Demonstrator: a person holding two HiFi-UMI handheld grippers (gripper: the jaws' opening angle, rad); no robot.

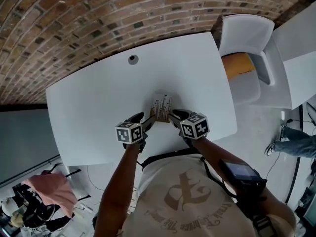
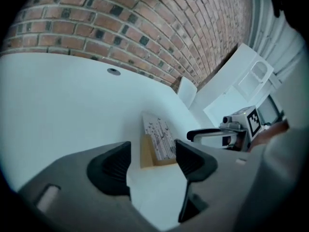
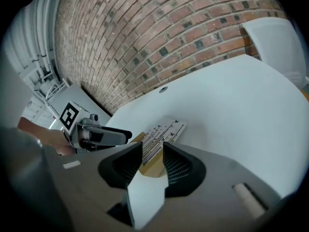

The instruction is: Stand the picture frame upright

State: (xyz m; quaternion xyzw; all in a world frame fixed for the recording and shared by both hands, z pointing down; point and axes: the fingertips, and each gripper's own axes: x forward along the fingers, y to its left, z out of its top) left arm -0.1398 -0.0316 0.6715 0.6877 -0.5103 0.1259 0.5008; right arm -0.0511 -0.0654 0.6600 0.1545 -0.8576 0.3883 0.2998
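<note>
The picture frame (image 1: 161, 107) has a light wooden border and a white print with thin dark lines. It rests on the white table (image 1: 98, 102) near the front edge, leaning back; I cannot tell whether it lies flat or is propped. My left gripper (image 1: 144, 122) sits just left of its near edge and my right gripper (image 1: 176, 115) just right of it. In the left gripper view the frame (image 2: 159, 138) shows beyond the open left gripper (image 2: 152, 161). In the right gripper view the frame (image 3: 160, 132) shows past the open right gripper (image 3: 152, 161). Neither pair of pads touches it.
A round cable hole (image 1: 133, 59) sits in the table towards the brick wall (image 1: 98, 14). A white chair with an orange seat (image 1: 242, 63) stands at the table's right end. A person's legs (image 1: 291, 143) are on the floor at far right.
</note>
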